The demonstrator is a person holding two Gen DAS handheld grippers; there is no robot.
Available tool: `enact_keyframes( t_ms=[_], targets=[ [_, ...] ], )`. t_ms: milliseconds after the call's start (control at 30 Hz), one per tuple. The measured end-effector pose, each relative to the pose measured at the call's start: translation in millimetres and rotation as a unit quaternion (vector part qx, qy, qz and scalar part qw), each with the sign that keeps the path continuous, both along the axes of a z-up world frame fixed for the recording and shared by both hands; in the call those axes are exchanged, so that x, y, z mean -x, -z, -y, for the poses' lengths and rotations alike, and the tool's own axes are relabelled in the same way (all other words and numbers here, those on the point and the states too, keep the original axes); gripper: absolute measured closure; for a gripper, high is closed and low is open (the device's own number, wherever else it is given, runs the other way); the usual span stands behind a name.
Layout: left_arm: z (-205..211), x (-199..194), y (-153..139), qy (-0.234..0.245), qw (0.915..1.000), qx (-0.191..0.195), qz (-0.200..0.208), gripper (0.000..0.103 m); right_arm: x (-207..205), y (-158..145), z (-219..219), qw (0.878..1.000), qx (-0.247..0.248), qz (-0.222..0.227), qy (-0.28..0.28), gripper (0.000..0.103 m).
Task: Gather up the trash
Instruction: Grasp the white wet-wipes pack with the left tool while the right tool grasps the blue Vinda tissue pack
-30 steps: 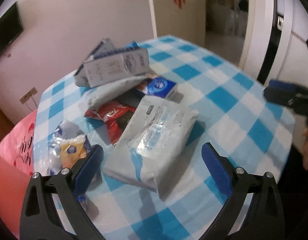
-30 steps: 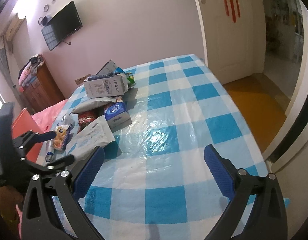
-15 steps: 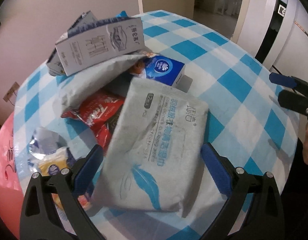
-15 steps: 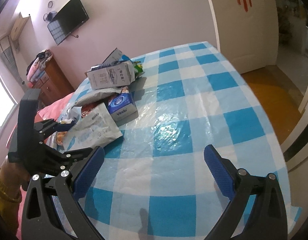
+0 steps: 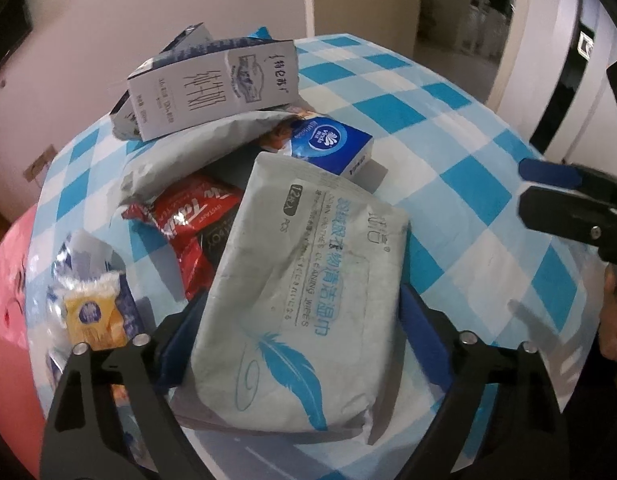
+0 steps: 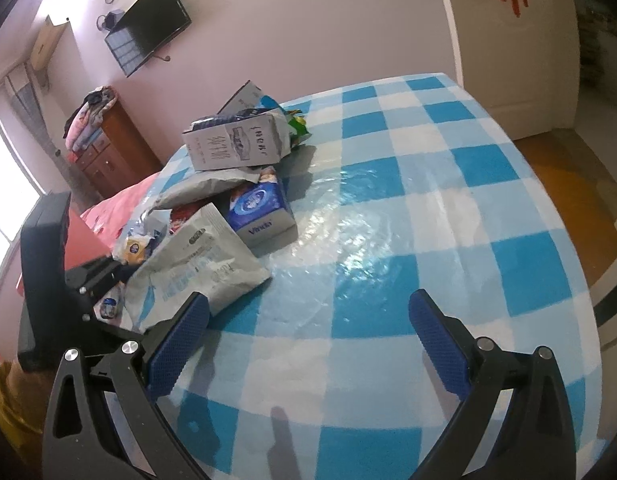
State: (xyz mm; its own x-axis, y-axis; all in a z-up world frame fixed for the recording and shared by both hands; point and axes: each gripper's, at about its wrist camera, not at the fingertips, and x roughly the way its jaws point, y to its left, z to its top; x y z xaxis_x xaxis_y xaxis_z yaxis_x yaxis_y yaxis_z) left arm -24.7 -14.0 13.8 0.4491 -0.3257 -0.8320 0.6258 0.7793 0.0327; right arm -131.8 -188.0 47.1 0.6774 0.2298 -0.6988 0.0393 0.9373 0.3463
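While the left gripper [image 5: 296, 332] closes, step: grasping the wet-wipes pack [image 5: 308, 280].
Pack location: tabletop [image 6: 408, 208], at 6 o'clock of the trash pile, between the jaws; pad contact unclear.
Right gripper [image 6: 308, 344]: wide, empty, above bare tabletop.
Next move: finish closing, then lift clear of the red sachet [image 5: 180, 220].

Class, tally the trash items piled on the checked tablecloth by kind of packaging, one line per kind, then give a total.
Cardboard cartons and boxes: 2, the milk carton and the blue tissue box
Soft packs and wrappers: 4, the wet-wipes pack, red wrapper, grey pouch, yellow wrapper
Total: 6 clearly seen
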Motion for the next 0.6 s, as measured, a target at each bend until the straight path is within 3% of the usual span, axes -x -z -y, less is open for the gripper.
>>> enact_keyframes(
  t_ms=[233,600],
  targets=[
    [-18.2,2.8,-1.7,-0.064,0.9955,0.063,-0.029,0.033,-30.2,-1.3,-6.7,0.999,-0.022,-0.009,-0.023,0.004],
    [-47.9,25.0,-16.1,-0.116,0.9860,0.117,-0.029,0.035,-78.7,5.9,-23.9,0.999,-0.013,-0.016,-0.048,0.007]
  ],
)
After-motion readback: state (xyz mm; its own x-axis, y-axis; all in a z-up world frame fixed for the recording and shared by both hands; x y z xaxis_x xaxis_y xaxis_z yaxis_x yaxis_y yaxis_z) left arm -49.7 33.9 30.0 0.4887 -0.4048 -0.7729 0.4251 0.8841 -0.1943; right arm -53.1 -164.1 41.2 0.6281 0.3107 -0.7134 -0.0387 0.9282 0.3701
